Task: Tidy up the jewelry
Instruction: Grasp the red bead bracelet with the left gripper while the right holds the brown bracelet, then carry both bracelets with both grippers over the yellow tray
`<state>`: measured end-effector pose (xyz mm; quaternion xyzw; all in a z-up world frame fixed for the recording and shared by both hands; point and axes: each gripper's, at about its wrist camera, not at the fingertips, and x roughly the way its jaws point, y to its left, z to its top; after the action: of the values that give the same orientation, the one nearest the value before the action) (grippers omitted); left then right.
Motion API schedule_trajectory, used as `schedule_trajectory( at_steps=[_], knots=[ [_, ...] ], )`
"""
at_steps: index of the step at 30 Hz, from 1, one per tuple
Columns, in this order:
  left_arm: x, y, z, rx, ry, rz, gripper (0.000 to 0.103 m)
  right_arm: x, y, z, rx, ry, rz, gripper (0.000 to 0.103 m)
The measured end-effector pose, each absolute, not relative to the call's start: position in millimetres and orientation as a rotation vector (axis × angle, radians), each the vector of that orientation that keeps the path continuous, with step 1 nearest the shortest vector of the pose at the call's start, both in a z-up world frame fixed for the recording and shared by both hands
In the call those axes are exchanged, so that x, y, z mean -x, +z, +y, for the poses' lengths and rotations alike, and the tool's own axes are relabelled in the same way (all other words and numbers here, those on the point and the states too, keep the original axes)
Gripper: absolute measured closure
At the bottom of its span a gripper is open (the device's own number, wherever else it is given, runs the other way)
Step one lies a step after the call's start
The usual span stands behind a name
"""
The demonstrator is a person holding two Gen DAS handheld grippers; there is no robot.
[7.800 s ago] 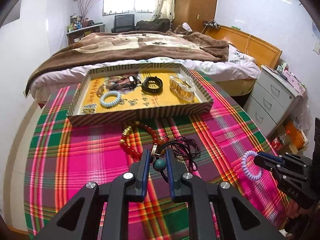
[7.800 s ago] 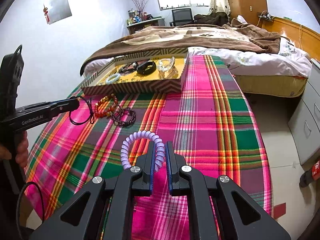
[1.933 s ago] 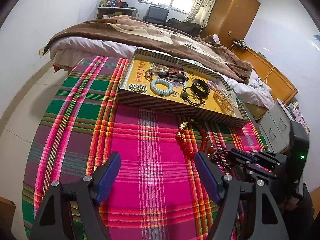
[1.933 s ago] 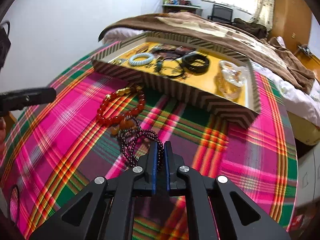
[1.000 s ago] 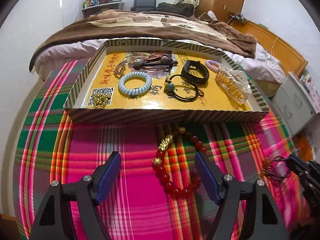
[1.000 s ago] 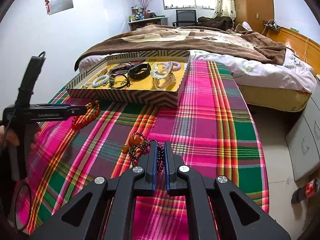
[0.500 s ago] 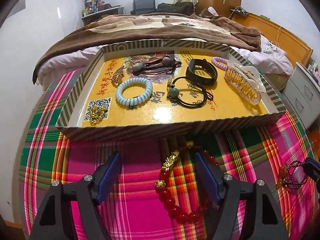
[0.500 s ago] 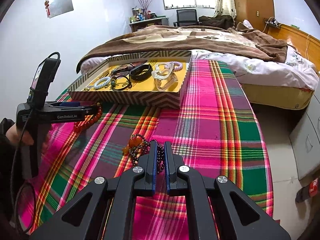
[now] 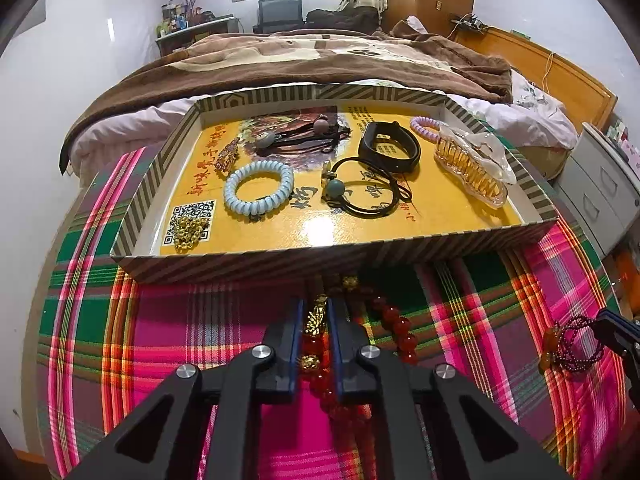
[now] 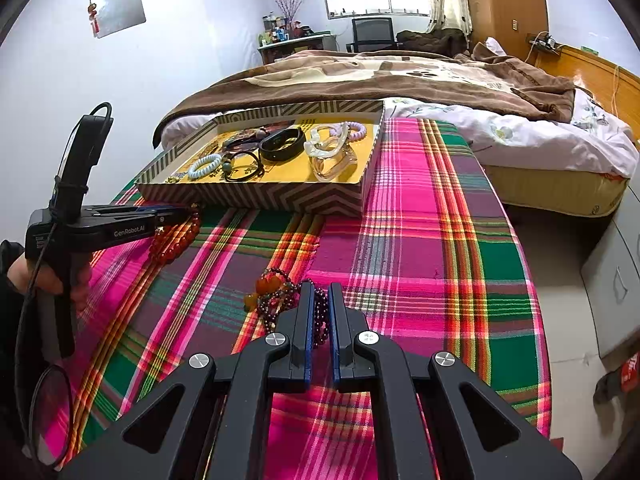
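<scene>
1. Behind the work surface stood a bed with a brown blanket (image 9: 320, 56); in front of it a pink, green and orange plaid cloth (image 10: 420, 240) covered the table.
2. At the far edge of the cloth sat a shallow striped cardboard tray with a yellow floor (image 9: 256, 260), holding a pale blue coil bracelet (image 9: 258, 188), a black band (image 9: 390, 146), a black cord loop with a teal bead (image 9: 366, 192), a clear amber hair claw (image 9: 472, 168), a lilac coil tie (image 9: 426, 124) and a small gold chain (image 9: 187, 233).
3. Just in front of the tray's near wall lay a red round-bead bracelet with gold charms (image 9: 394, 320).
4. Left gripper (image 9: 316, 316) had its fingers clenched on the gold-charm section of that bracelet; the right wrist view showed the beads (image 10: 176, 236) hanging from its tip beside the tray.
5. Right gripper (image 10: 319, 308) was closed on a dark purple small-bead bracelet with orange stones (image 10: 276, 292), held over the cloth, well apart from the tray.
</scene>
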<state>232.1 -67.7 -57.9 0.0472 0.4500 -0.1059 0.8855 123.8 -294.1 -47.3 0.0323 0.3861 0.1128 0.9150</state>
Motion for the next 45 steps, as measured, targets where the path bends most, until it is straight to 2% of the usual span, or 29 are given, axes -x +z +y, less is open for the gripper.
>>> schedule_trajectory(
  at_steps=[12,31,45],
  knots=[
    [-219,-47,-64,-0.084,-0.231,0.907,0.095,-121,-39,-294,-0.069,0.229,0.776,0.097],
    [-191,18,-56,-0.058,-0.295,0.758,0.095,-118,-7,-282,-0.044,0.237,0.694,0.097],
    [-217,54,-39,-0.001,-0.342,0.706,0.095,-147,30,-266,-0.049,0.27,0.611,0.097]
  ],
)
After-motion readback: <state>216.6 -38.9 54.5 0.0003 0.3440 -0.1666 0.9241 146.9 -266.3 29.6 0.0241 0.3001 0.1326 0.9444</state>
